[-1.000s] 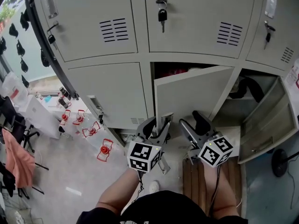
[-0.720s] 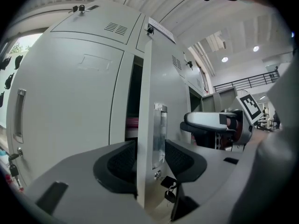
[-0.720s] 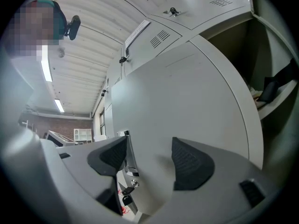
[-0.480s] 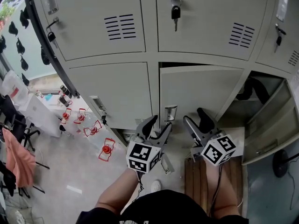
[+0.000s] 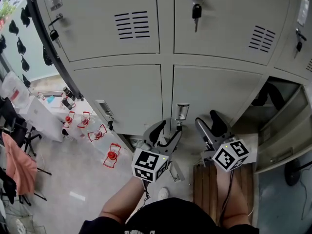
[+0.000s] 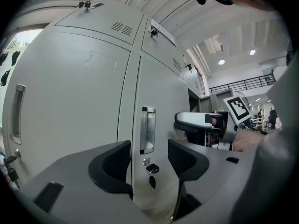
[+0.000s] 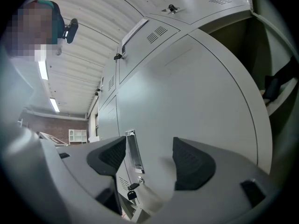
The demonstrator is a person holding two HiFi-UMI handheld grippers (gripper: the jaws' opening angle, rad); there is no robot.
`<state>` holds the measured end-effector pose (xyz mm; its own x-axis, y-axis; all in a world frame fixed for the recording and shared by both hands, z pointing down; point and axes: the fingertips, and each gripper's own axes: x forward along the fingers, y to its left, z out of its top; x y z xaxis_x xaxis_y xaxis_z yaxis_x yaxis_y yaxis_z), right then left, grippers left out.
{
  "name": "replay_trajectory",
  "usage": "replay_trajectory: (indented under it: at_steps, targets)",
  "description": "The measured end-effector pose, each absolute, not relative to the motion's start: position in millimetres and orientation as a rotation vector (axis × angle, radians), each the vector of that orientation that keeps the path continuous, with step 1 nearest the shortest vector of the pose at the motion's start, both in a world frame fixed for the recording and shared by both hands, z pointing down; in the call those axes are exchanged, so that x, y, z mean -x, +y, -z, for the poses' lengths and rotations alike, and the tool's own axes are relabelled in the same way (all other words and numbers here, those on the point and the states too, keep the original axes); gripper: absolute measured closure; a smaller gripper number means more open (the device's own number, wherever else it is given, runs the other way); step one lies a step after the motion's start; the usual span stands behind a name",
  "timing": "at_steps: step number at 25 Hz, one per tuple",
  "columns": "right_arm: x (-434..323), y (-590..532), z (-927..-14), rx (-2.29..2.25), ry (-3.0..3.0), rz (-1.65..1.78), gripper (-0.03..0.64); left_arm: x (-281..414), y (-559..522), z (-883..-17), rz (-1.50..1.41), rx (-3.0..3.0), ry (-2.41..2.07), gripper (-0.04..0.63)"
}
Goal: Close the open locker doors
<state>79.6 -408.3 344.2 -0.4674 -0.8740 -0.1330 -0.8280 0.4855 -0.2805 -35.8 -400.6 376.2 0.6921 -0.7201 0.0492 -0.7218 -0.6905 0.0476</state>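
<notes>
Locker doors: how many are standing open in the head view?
1. The grey metal locker door at the lower right is swung open; the rest in view look shut, though more may lie outside the frame.

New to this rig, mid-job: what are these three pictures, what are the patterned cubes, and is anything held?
There is no robot arm: a person holds a two-jawed tool in each hand, and the marked cubes are part of those tools. The head view looks down from the person's head at grey lockers, with the left gripper and right gripper below. The other two pictures come from cameras riding on each gripper, looking along its jaws. The left gripper's jaws are opening and grip nothing; a door handle and key show beyond them. The right gripper's jaws stand apart, empty. The middle lower door is shut; the lower right door stands open.
</notes>
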Motion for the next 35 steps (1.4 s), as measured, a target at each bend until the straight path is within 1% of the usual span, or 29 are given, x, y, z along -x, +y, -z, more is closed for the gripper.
replay_trajectory:
  at_steps: [23, 25, 26, 27, 31, 35]
  targets:
    - [-80.9, -411.2, -343.0, 1.478, 2.450, 0.230, 0.311, 29.5, -404.2, -365.4, -0.009, -2.881, -1.133, 0.336]
    - [-81.9, -409.5, -342.6, 1.478, 2.452, 0.229, 0.307, 26.4, -401.2, -363.9, -0.009, -2.891, -1.115, 0.336]
    - [-82.1, -407.7, -341.6, 1.476, 2.453, 0.226, 0.295, 24.1, -398.9, -362.9, -0.011, -2.899, -1.100, 0.336]
    - [-82.4, -405.1, -339.6, 1.473, 2.451, 0.218, 0.273, 21.4, -396.4, -361.6, -0.012, -2.910, -1.083, 0.336]
    - [-94.0, -384.2, -322.4, 1.490, 2.418, 0.162, 0.264, -1.8, -386.9, -352.6, 0.006, -2.962, -0.983, 0.334]
    - [-127.6, -344.4, -300.5, 1.565, 2.377, 0.078, 0.264, -51.9, -364.6, -343.0, 0.042, -3.016, -0.821, 0.330]
